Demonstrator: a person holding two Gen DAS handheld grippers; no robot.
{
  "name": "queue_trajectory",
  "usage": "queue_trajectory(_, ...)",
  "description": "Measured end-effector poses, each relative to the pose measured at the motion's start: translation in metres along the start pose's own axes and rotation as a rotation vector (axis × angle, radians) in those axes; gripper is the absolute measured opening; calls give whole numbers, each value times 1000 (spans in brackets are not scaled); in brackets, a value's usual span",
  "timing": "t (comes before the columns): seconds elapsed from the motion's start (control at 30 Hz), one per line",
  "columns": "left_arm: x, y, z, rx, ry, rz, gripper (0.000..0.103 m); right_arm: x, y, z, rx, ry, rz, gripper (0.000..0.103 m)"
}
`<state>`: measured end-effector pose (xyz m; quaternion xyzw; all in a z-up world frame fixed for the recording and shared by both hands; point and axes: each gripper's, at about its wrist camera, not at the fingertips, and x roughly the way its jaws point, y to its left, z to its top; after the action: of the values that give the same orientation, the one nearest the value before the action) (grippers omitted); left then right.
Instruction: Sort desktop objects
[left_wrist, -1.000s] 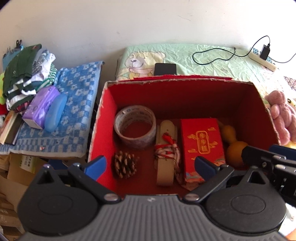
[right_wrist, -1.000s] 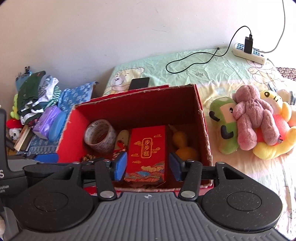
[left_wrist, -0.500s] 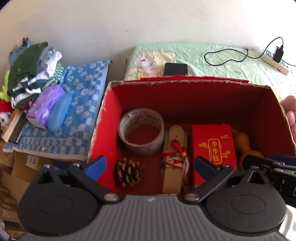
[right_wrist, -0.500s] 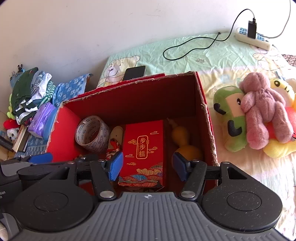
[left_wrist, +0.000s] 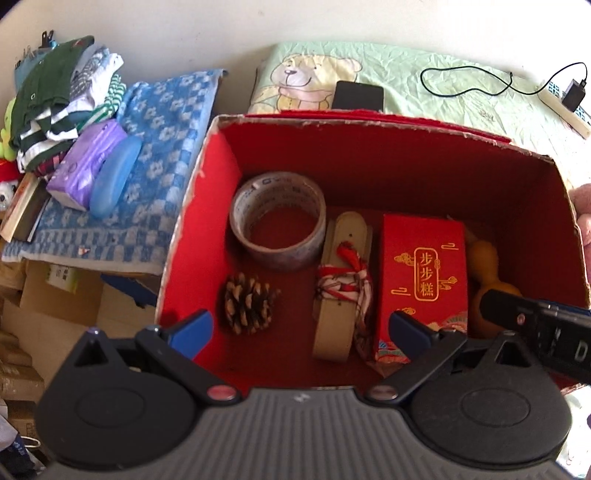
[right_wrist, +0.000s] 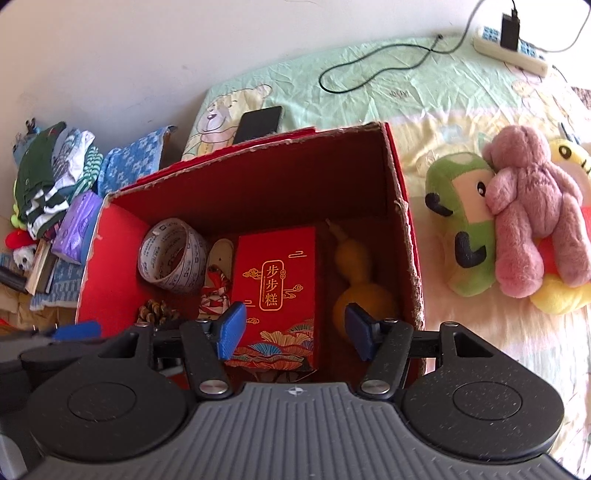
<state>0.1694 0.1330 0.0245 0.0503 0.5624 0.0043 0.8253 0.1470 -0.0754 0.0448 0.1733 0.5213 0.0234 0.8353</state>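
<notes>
An open red cardboard box (left_wrist: 218, 177) (right_wrist: 400, 206) holds a tape roll (left_wrist: 277, 219) (right_wrist: 171, 254), a pine cone (left_wrist: 246, 303) (right_wrist: 157, 312), a beige strap with a red-white cord (left_wrist: 345, 288) (right_wrist: 218, 280), a red gift box with gold characters (left_wrist: 423, 280) (right_wrist: 277, 291) and a yellow gourd (left_wrist: 487, 273) (right_wrist: 360, 291). My left gripper (left_wrist: 301, 334) is open and empty over the box's near edge, above the pine cone and strap. My right gripper (right_wrist: 295, 332) is open and empty over the gift box's near end; it also shows in the left wrist view (left_wrist: 535, 332).
Plush toys (right_wrist: 517, 218) lie right of the box on the bedsheet. A phone (left_wrist: 358, 96) (right_wrist: 258, 123), a cable and a power strip (right_wrist: 509, 55) lie behind it. Left are a blue checked towel (left_wrist: 162, 122), folded clothes (left_wrist: 62, 99), a purple tissue pack (left_wrist: 86, 166) and a blue case (left_wrist: 114, 177).
Both grippers have moved closer over the box, so its contents look larger and nearer. Both stay open and empty. Nothing in the box has moved.
</notes>
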Motion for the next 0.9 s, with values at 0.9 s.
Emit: queue_trajectory(0.9,37,0,8,41,88,-44,100,24,20,16,-53,56,-87,68)
